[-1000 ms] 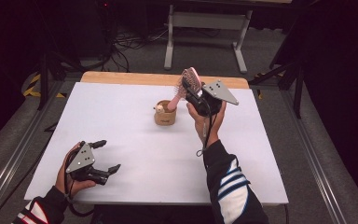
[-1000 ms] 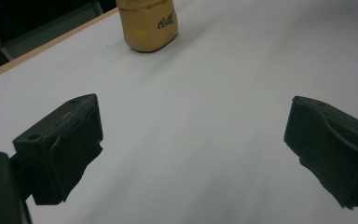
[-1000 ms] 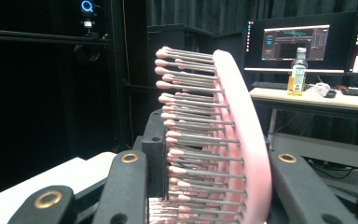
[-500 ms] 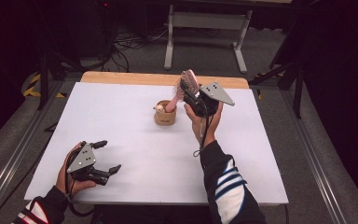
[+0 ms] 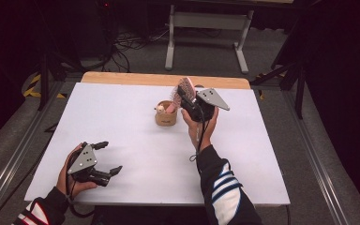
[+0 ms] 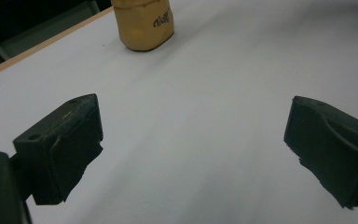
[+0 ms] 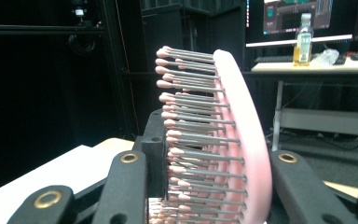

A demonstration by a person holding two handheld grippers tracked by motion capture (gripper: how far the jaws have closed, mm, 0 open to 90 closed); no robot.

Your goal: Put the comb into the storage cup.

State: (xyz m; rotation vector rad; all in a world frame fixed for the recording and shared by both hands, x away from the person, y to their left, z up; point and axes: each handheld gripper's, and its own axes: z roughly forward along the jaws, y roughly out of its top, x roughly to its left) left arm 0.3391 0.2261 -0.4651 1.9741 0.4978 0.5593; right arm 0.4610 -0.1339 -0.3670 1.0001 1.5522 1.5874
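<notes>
Right tongs (image 5: 186,96) are clamping the pink hairbrush (image 7: 223,140), holding it raised just beside the tan cup (image 5: 166,114) mid-tabletop (image 5: 122,122). Left tongs (image 5: 107,158) are sitting spread wide at the near-left edge, gripping nothing.

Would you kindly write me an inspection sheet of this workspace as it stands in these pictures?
Surface: white table top with a wooden far edge, mostly bare.
Job's things: pink hairbrush, bristles facing the camera's left, held above the table; tan holder near the far middle, something pale inside.
Clutter: nothing seen.
Grippers: left hand-held gripper open, low over the near left corner, holding nothing; right hand-held gripper shut on the hairbrush, beside the holder.
Cables: black cable runs from the right hand-held gripper along the forearm; loose cables on the floor behind.
Surroundings: dark room, grey stand beyond the table, desk with monitors and a bottle.
</notes>
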